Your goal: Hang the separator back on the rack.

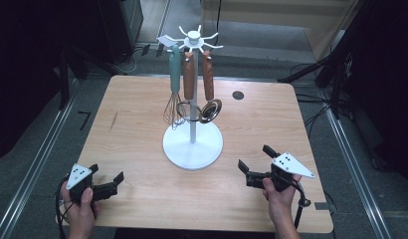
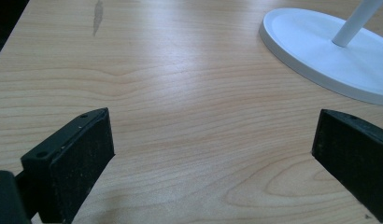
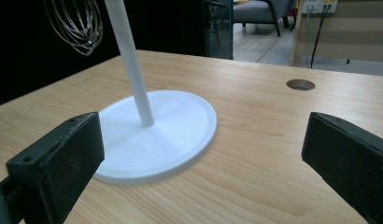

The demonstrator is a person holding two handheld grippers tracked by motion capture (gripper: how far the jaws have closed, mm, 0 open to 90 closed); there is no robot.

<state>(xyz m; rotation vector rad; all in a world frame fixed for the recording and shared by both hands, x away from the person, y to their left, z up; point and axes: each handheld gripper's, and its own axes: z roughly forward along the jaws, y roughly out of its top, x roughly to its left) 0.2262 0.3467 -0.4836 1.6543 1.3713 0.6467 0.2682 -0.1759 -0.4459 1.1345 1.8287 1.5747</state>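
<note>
My left gripper (image 1: 106, 180) rests low at the table's (image 1: 137, 114) near edge, jaws spread wide with nothing between them. The white stand (image 1: 192, 142) rises mid-table, whisk (image 1: 173, 107) and two wooden-handled utensils (image 1: 198, 74) hanging from it. My right gripper (image 1: 255, 158) gapes bare just beside its base.
</note>
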